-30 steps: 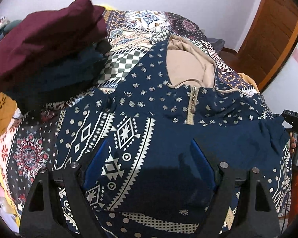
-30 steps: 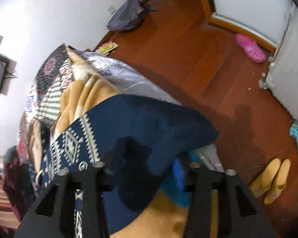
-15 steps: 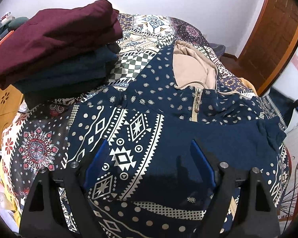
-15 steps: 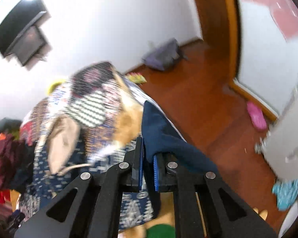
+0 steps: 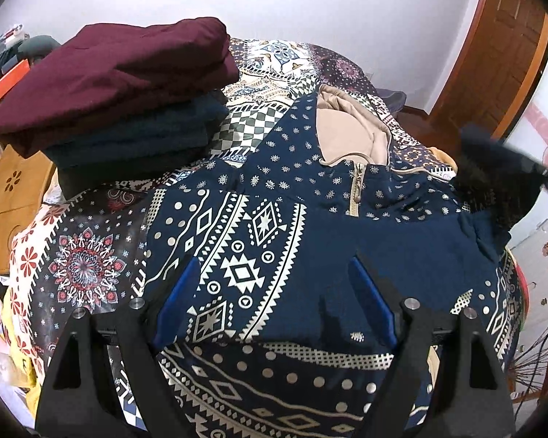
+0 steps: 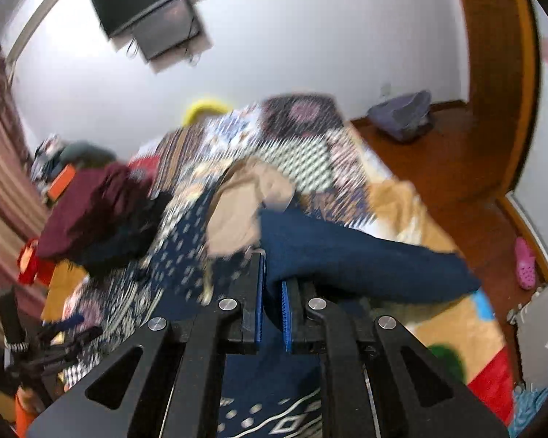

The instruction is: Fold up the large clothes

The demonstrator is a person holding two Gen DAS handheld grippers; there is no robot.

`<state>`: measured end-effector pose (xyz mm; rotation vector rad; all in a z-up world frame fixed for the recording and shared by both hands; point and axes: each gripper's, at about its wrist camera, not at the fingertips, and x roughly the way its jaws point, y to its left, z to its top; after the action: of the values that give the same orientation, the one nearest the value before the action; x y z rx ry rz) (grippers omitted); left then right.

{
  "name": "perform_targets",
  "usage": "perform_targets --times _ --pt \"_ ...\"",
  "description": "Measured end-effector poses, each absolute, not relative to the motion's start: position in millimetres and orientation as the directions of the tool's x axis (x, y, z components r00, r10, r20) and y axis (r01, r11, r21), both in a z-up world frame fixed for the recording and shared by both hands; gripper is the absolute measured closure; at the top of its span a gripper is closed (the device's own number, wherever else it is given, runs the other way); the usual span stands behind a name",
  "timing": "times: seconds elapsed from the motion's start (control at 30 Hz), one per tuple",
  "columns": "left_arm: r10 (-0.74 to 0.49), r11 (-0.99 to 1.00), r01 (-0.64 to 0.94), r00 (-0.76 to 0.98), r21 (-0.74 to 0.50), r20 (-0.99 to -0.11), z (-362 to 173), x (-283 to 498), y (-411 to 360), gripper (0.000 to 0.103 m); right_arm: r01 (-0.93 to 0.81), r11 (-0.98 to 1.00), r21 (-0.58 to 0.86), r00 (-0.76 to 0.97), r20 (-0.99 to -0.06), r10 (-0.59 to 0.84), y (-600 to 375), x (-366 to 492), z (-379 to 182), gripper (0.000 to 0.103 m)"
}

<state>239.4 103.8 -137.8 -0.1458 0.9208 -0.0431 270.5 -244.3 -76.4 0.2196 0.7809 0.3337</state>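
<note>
On the patterned bed (image 5: 91, 255), the right gripper (image 6: 270, 292) pinches the navy patterned hoodie's plain sleeve (image 6: 347, 255) for folding inward; the left gripper (image 5: 274, 299) hovers wide, empty.

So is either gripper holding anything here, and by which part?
The right gripper is shut on the navy sleeve of the patterned hoodie, pinched near its end. The left gripper is open, holding nothing.
</note>
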Motion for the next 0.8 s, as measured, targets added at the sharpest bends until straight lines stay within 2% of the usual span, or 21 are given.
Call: perform_targets --times 0.3,0.37,0.47,0.53,0.8 --pt "-0.112 0.989 -0.01 0.588 -0.146 -0.801 -145.8 224.3 102.2 0.02 -0.222 0.925 0.309 0.508 -0.773 0.38 -211.6 263.5 -123.7 0.091" --pt "-0.106 0.99 -0.011 0.585 -0.139 -0.804 -147.2 222.7 100.5 0.02 -0.234 0.926 0.296 0.493 -0.785 0.375 -208.9 256.8 -124.0 0.085" --pt "-0.104 0.991 -0.011 0.579 -0.136 -0.808 -148.8 222.9 97.8 0.02 -0.254 0.918 0.306 0.488 -0.779 0.395 -212.6 243.7 -118.7 0.072" --pt "-0.105 0.991 -0.011 0.577 -0.136 -0.81 -149.1 224.0 95.4 0.02 -0.266 0.914 0.306 0.494 -0.771 0.402 -215.8 236.7 -112.7 0.068" --pt "-0.108 0.992 0.007 0.571 -0.126 -0.814 -148.5 228.3 79.8 0.02 -0.18 0.912 0.368 0.607 -0.688 0.397 -258.8 235.4 -77.1 0.064"
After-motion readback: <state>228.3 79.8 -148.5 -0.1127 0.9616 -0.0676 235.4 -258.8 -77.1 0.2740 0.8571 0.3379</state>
